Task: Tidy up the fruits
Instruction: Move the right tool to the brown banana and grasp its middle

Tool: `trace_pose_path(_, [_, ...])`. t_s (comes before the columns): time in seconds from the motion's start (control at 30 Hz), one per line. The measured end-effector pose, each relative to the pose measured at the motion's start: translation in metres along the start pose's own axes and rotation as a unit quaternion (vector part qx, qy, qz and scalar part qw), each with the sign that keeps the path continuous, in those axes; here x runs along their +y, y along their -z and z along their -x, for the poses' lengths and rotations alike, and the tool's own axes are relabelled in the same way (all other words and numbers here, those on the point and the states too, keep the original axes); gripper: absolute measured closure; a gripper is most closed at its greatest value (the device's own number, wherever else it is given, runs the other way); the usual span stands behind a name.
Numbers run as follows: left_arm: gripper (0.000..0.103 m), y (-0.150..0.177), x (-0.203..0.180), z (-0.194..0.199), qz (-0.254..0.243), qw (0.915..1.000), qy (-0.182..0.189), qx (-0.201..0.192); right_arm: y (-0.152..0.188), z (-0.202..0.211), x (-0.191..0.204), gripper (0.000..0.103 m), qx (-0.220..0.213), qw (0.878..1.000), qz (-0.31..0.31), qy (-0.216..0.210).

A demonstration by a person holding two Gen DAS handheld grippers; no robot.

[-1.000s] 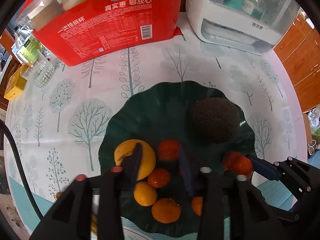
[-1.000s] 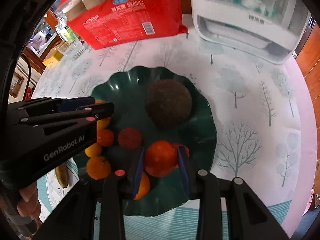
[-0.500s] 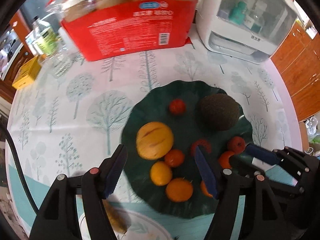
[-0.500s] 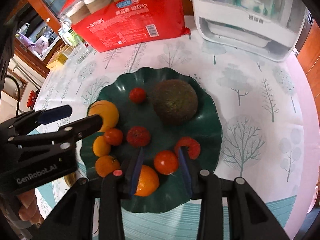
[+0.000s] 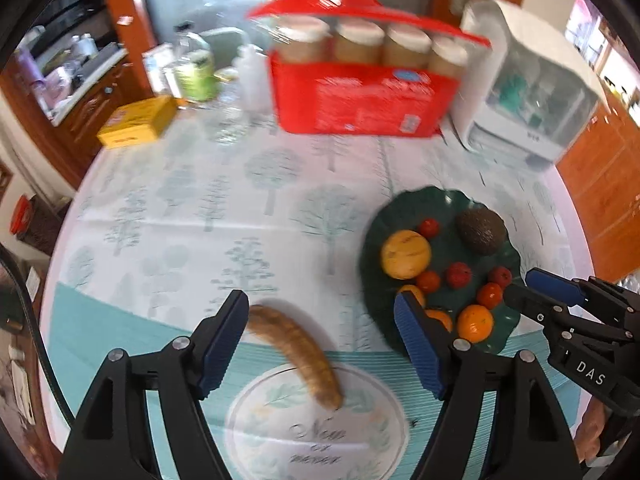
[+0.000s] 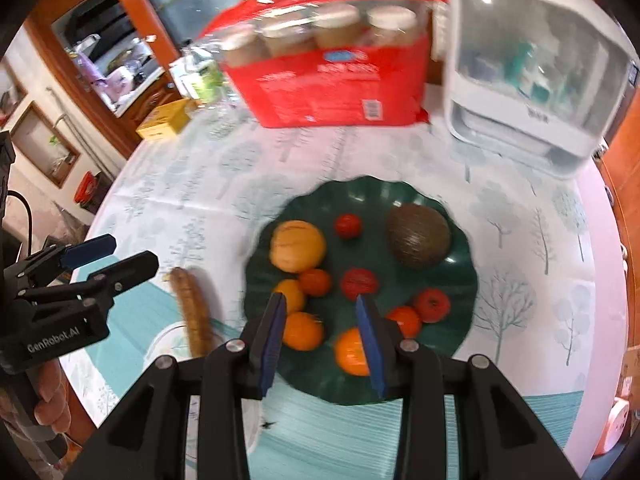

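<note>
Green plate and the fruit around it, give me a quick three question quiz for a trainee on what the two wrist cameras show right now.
1. True or false: the brown banana lies on the green plate.
2. Multiple choice: what is between the fingers of the left claw? A) an orange B) part of the banana, ungripped C) the avocado
3. Fill in: the largest dark fruit on the plate is the ____.

Key
1. False. It lies on the tablecloth, to the plate's left.
2. B. The fingers stand wide apart; the right claw is also open, over the plate's near edge.
3. Avocado, at the plate's far right.
</note>
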State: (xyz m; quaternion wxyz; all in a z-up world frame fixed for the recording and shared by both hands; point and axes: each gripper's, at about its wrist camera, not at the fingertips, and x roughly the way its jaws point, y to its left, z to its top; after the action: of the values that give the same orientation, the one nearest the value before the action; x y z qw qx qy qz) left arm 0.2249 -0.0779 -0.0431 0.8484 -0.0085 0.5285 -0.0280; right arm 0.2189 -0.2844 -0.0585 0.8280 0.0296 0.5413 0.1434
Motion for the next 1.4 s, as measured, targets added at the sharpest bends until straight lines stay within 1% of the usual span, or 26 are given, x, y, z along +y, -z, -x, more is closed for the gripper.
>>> trace_pose_path(0.17, [0.026,0.013,0.038,0.029,0.022,0.9990,-0.026,-0.028,-0.004,0.006,0.039,0.066,-0.009,0.999,0.031,-0.015])
trace_pose_path(0.33, [0.022,0.029,0.070,0.044,0.030,0.9962,-0.066,-0.048,-0.004,-0.005,0.076,0.066,0.000,0.998,0.060,-0.027])
trace_pose_path(0.43, [0.021,0.040,0.089,0.042,0.039,0.9948,-0.081,-0.048,-0.001,-0.019,0.093,0.064,0.012,0.997,0.069,-0.033])
trace_pose_path(0.5, [0.021,0.048,0.102,0.036,0.048,0.9943,-0.086,-0.042,0.002,-0.032,0.104,0.061,0.023,0.996,0.074,-0.034])
trace_pose_path(0.57, [0.021,0.056,0.114,0.028,0.058,0.9940,-0.087,-0.033,0.006,-0.048,0.114,0.060,0.038,0.995,0.081,-0.033])
trace_pose_path(0.63, [0.021,0.064,0.124,0.017,0.067,0.9940,-0.083,-0.022,0.010,-0.063,0.122,0.060,0.054,0.994,0.085,-0.031])
trace_pose_path(0.73, [0.018,0.076,0.135,-0.001,0.082,0.9947,-0.061,0.000,0.015,-0.082,0.130,0.060,0.072,0.993,0.087,-0.032])
trace_pose_path(0.77, [0.017,0.079,0.137,-0.007,0.086,0.9947,-0.056,0.006,0.016,-0.088,0.133,0.060,0.078,0.993,0.086,-0.031])
trace_pose_path(0.93, [0.017,0.090,0.142,-0.037,0.092,0.9947,-0.034,0.033,0.021,-0.117,0.141,0.060,0.102,0.991,0.083,-0.028])
trace_pose_path(1.1, [0.017,0.092,0.143,-0.059,0.084,0.9949,-0.015,0.054,0.025,-0.138,0.145,0.060,0.119,0.989,0.082,-0.017])
trace_pose_path(1.27, [0.017,0.092,0.142,-0.079,0.072,0.9948,-0.010,0.071,0.026,-0.153,0.147,0.060,0.132,0.988,0.083,-0.008])
trace_pose_path(1.4, [0.017,0.092,0.142,-0.088,0.071,0.9944,-0.004,0.078,0.026,-0.162,0.148,0.060,0.133,0.988,0.083,-0.003])
